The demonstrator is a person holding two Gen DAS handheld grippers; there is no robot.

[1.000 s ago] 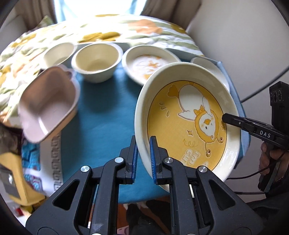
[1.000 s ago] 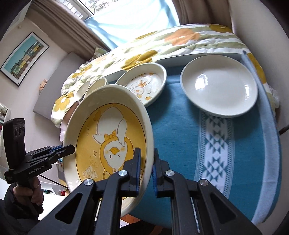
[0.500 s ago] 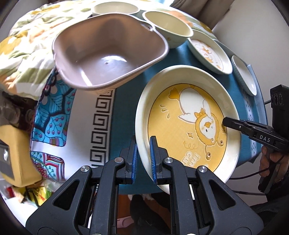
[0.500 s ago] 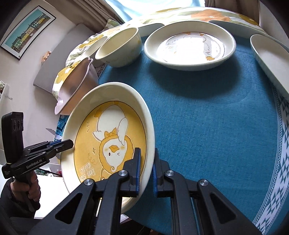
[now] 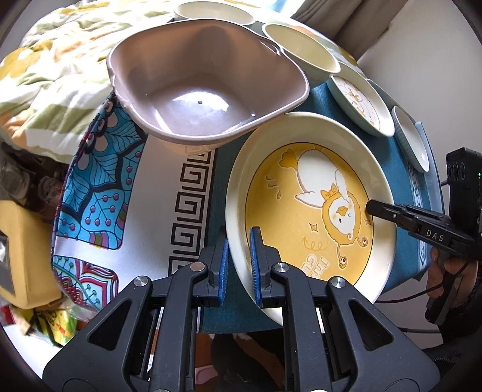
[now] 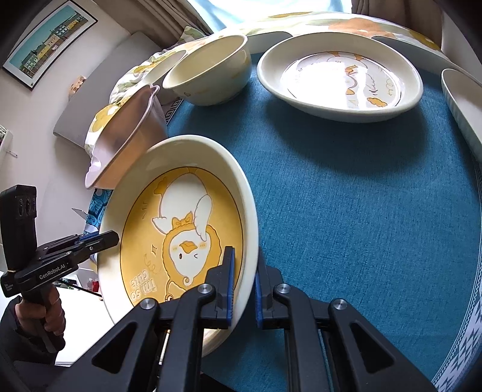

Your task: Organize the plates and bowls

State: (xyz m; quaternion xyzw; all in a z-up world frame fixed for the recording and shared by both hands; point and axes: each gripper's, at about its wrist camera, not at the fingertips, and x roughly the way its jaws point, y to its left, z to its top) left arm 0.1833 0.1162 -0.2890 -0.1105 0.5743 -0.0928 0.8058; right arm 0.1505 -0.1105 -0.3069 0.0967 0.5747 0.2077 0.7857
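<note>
A yellow duck plate (image 5: 313, 205) with a cream rim is held between both grippers, low over the blue cloth (image 6: 361, 217). My left gripper (image 5: 238, 262) is shut on its left rim; my right gripper (image 6: 243, 280) is shut on its right rim, and the plate (image 6: 180, 238) shows there too. The right gripper (image 5: 373, 208) shows at the plate's far edge in the left wrist view, and the left gripper (image 6: 108, 238) in the right wrist view. A pink square bowl (image 5: 205, 87) sits just beyond the plate, its rim overlapping the plate's edge in view.
A cream round bowl (image 6: 211, 69), a second duck plate (image 6: 340, 75) and a plain white plate (image 6: 464, 105) stand on the blue cloth further back. Another cream bowl (image 5: 214, 10) sits behind the pink one. A patterned cloth (image 5: 99, 196) and floral quilt (image 5: 48, 75) lie left.
Both grippers have carried the duck plate down and left, from near the far plates to beside the pink bowl, close to the blue cloth. Both stayed shut on its rim.
</note>
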